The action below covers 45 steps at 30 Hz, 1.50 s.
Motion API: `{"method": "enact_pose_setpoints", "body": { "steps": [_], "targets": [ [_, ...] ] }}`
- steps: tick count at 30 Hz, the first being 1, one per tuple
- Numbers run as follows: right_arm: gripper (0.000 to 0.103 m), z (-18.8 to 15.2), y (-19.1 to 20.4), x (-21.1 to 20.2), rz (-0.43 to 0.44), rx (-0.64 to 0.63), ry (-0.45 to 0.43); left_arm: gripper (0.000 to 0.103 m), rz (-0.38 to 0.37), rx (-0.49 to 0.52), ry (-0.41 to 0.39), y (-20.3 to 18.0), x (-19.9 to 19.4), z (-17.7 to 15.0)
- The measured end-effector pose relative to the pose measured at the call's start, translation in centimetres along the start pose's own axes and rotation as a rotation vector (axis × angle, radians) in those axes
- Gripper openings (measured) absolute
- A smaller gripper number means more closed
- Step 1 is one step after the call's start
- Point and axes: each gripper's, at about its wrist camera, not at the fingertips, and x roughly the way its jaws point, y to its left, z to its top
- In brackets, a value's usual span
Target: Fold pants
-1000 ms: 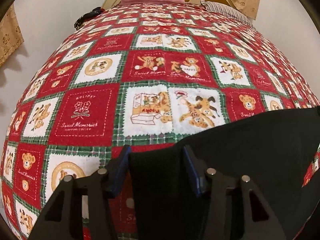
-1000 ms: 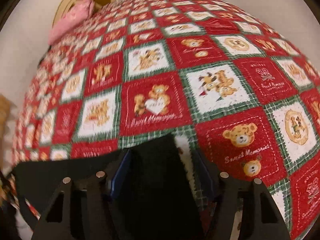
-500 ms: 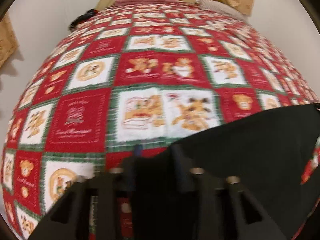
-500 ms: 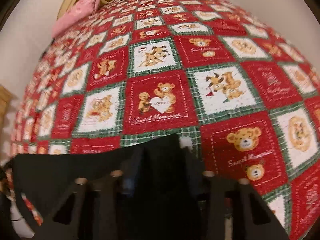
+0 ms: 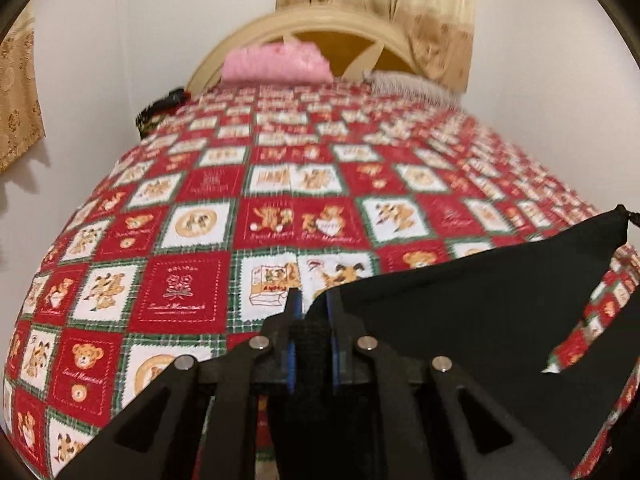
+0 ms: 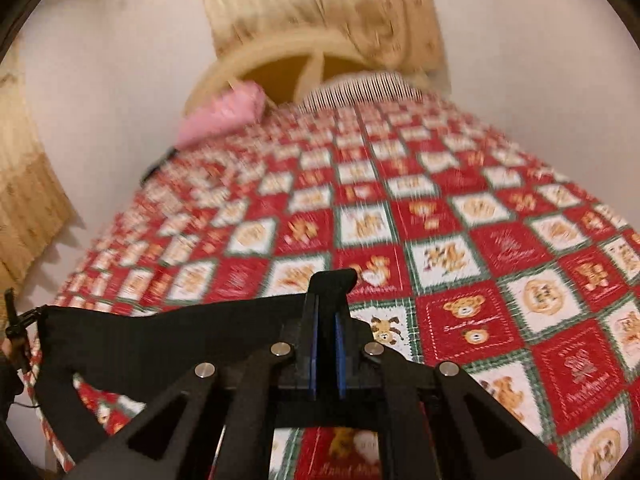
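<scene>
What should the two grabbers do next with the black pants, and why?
Probably carry the pinched edge forward over the bed and lay it down. The left gripper and the right gripper have just closed on the black pants, one at each end of a raised edge stretched between them above the quilt, which lies bare ahead.

Left gripper (image 5: 311,304) fingers pinch black pants (image 5: 460,320) above quilt (image 5: 180,240).

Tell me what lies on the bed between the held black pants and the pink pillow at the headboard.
Only bare red patchwork teddy-bear quilt lies between the black fabric pants and the pink pillow. Both wrist views show this stretch.
</scene>
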Motion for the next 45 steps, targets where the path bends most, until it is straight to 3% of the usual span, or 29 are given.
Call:
{"method": "enact_pose_setpoints", "body": {
  "steps": [5, 12, 20, 27, 28, 30, 31, 33, 36, 39, 45],
  "targets": [
    [0.006, -3.4, 0.4, -5.8, 0.026, -0.016, -0.093, 0.013, -0.06, -0.011, -0.1, 0.1, -4.0, -2.0],
    [0.006, -9.4, -0.3, -12.2, 0.015, -0.015, -0.124, 0.013, -0.14, 0.013, -0.196, -0.7, -8.7, -8.0],
    [0.006, -15.4, -1.9, -14.5, -0.025, 0.025, -0.036, 0.015, -0.155, 0.06, -0.118, -0.9, -8.9, -14.6],
    [0.007, -17.6, -2.0, -14.9, -0.061, 0.027, 0.024, 0.017, -0.167, 0.059, -0.126, -0.5, -9.1, -16.2],
    [0.008, -17.7, -2.2, -15.1, -0.066, 0.034, 0.037, 0.017, -0.164, 0.066, -0.126, -0.6, -9.1, -16.2],
    [0.022, -17.8, -2.4, -16.0, -0.078, 0.063, 0.048, 0.017, -0.157, 0.082, -0.129, -0.8, -9.3, -16.2],
    [0.037, -17.7, -2.3, -16.6, -0.094, 0.063, 0.044, 0.018, -0.15, 0.095, -0.128, -1.0, -9.3, -16.2],
    [0.042, -17.3, -1.7, -18.2, -0.121, 0.049, 0.023, 0.02, -0.125, 0.127, -0.129, -1.4, -9.5, -16.4],
    [0.042, -16.1, 1.0, -20.6, -0.172, -0.011, -0.014, 0.02, -0.105, 0.168, -0.128, -1.8, -9.7, -16.6],
    [0.042, -15.0, 5.7, -20.8, -0.136, -0.1, -0.022, 0.02, -0.097, 0.187, -0.127, -1.9, -9.7, -16.6],
    [0.042, -16.8, 19.7, -13.0, -0.015, -0.416, 0.147, 0.02, -0.081, 0.211, -0.124, -2.3, -9.9, -16.4]
  ]
}}
